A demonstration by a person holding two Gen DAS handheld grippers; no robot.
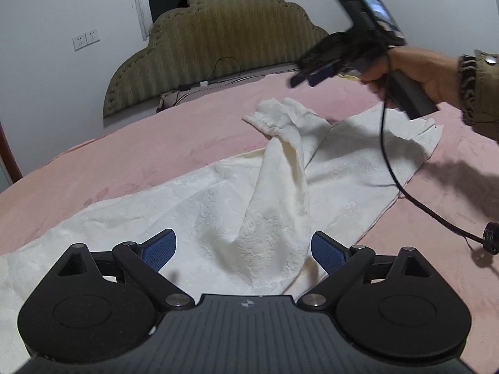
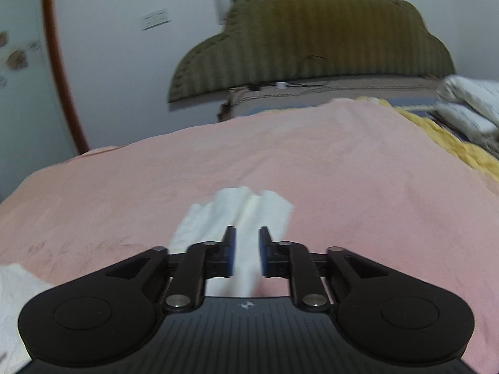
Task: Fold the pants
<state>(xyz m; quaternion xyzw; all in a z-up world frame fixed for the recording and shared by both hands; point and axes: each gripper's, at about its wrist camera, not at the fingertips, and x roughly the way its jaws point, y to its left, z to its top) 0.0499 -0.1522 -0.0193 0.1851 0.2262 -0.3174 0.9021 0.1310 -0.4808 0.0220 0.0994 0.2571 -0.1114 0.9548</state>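
Observation:
White textured pants (image 1: 218,205) lie spread on the pink bed, one leg twisted and bunched up the middle, its cuff (image 1: 280,115) at the far end. My left gripper (image 1: 243,246) is open just above the pants, its blue pads either side of the bunched leg, holding nothing. My right gripper (image 1: 308,76) is in the air above the far cuff, blurred by motion. In the right wrist view the right gripper (image 2: 246,249) has a narrow gap between its pads, with the white cuff (image 2: 243,212) below and beyond it; it grips nothing.
The pink bedsheet (image 1: 124,162) covers the bed. An olive scalloped headboard (image 1: 218,37) stands at the far wall. A black cable (image 1: 393,162) hangs from the right gripper over the pants. Yellow and white bedding (image 2: 461,124) is piled at the right.

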